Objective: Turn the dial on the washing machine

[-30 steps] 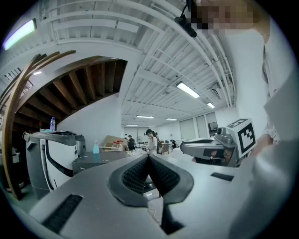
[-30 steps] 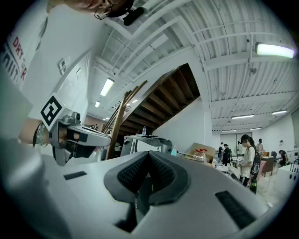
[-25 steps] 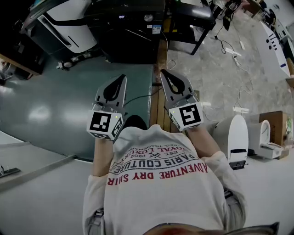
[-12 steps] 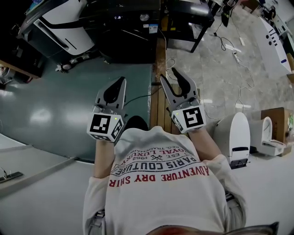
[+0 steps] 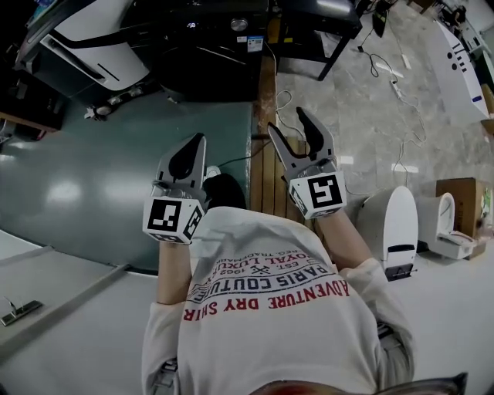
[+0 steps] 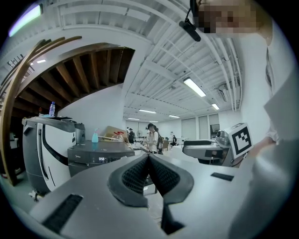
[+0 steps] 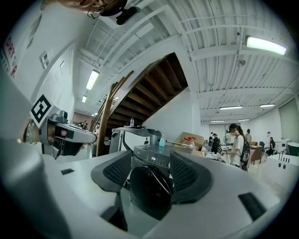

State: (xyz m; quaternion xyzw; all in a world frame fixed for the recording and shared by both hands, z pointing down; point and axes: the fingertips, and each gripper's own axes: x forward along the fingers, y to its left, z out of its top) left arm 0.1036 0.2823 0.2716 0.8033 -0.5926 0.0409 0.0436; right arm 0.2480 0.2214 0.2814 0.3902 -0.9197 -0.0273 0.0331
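The dark washing machine [image 5: 216,54] stands on the floor well ahead of me, its round dial [image 5: 238,25] on the top panel. My left gripper [image 5: 194,142] is held at waist height, shut with nothing in it, its pads [image 6: 148,161] pressed together. My right gripper [image 5: 288,122] is beside it, jaws opening and empty. In the right gripper view the washing machine [image 7: 149,186] shows far off between the spread pads [image 7: 117,172]. In the left gripper view the machine [image 6: 96,156] sits left of the jaws. Both grippers are well short of the machine.
A white appliance [image 5: 93,38] stands left of the washing machine, a black table [image 5: 316,19] to its right. Cables [image 5: 378,77] lie on the tiled floor. Two white toilets [image 5: 394,224] and a cardboard box [image 5: 459,200] stand at the right. A person [image 7: 236,144] stands further back.
The right gripper's jaws have gone from shut to spread apart. Both grippers have edged forward toward the washing machine. The left gripper stays shut.
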